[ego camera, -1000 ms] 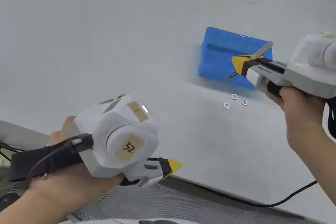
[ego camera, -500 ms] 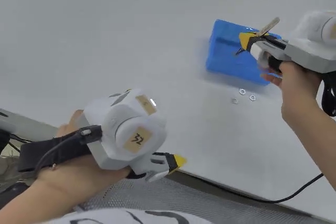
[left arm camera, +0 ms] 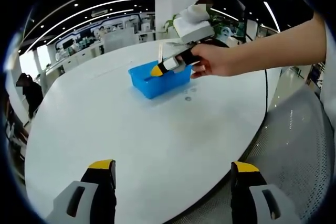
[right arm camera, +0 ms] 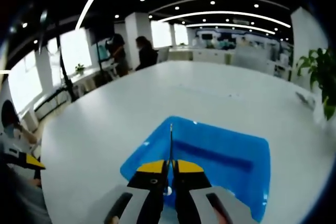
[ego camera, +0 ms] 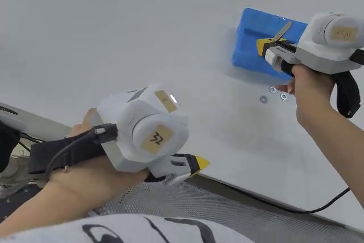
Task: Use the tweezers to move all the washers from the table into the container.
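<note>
Three washers [ego camera: 263,99] are lying on the table [ego camera: 114,38] beside the blue container [ego camera: 250,55]. My right gripper [ego camera: 263,46] is clamping the tweezers [ego camera: 280,30] over that container; my left gripper [ego camera: 199,164] is hovering wide open and empty.

The container [ego camera: 250,49] is a blue box with an open top. It sits flat on the white tabletop [ego camera: 114,38]. Three little silver washers [ego camera: 263,99] lie flat on the tabletop just beside the box, on the side nearer to me. They are close together but not touching. The tweezers [right arm camera: 170,140] are thin and shiny. My right hand-held gripper [right arm camera: 169,167] pinches them tight. Their pointy tip is over the blue box.
</note>
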